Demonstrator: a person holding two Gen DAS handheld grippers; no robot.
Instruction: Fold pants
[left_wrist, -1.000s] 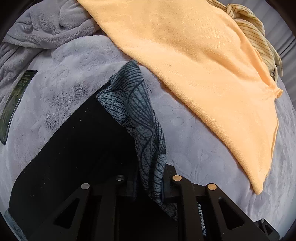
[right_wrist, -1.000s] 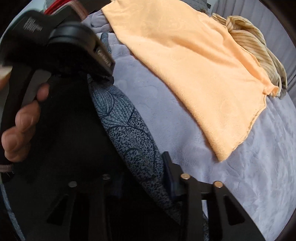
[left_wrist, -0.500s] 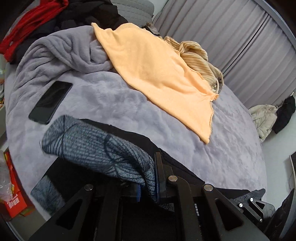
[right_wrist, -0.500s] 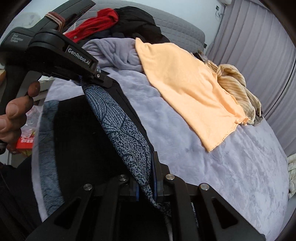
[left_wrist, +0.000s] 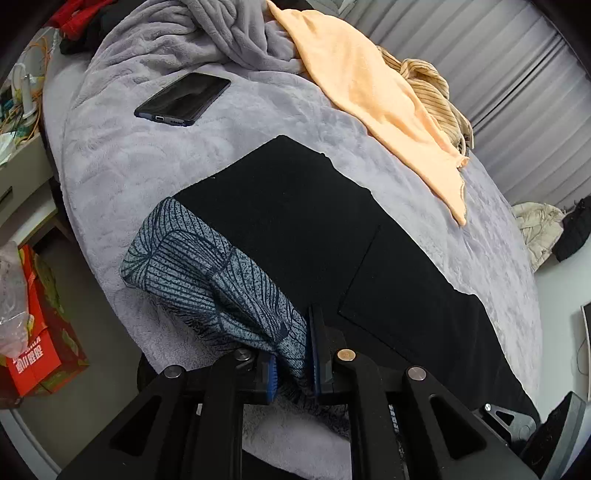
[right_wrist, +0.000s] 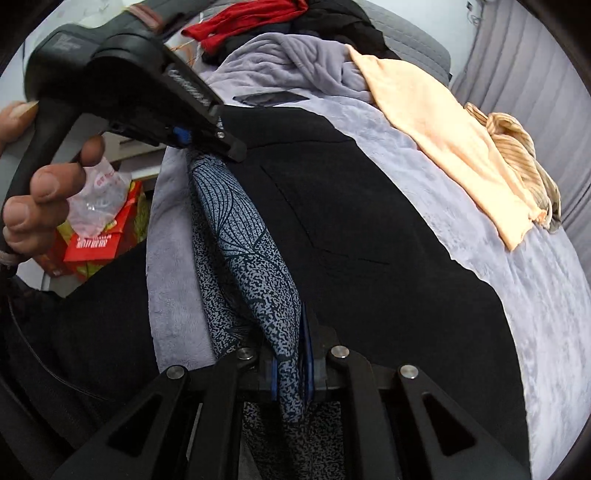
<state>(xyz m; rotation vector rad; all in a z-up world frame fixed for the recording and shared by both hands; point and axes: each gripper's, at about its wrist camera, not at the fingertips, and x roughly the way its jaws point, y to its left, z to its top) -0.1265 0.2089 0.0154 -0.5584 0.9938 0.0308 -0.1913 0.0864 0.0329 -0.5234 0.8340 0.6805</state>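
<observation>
Black pants (left_wrist: 317, 221) lie flat on the grey plush bed cover (left_wrist: 122, 155), also in the right wrist view (right_wrist: 369, 229). Their grey-blue patterned band (left_wrist: 207, 280) runs along the near edge of the pants. My left gripper (left_wrist: 295, 365) is shut on one end of this band. My right gripper (right_wrist: 291, 369) is shut on the other end (right_wrist: 255, 266). The left gripper shows in the right wrist view (right_wrist: 207, 144), holding the band taut above the bed edge.
A dark phone (left_wrist: 183, 99) lies on the cover beyond the pants. An orange cloth (left_wrist: 373, 81) and a striped garment (left_wrist: 432, 88) lie at the far side. Red and black clothes (right_wrist: 258, 18) are piled at the head. A red bag (left_wrist: 33, 332) stands on the floor, left.
Both grippers have pulled back toward the near bed edge with the band. The black pants now lie spread flat on the cover.
</observation>
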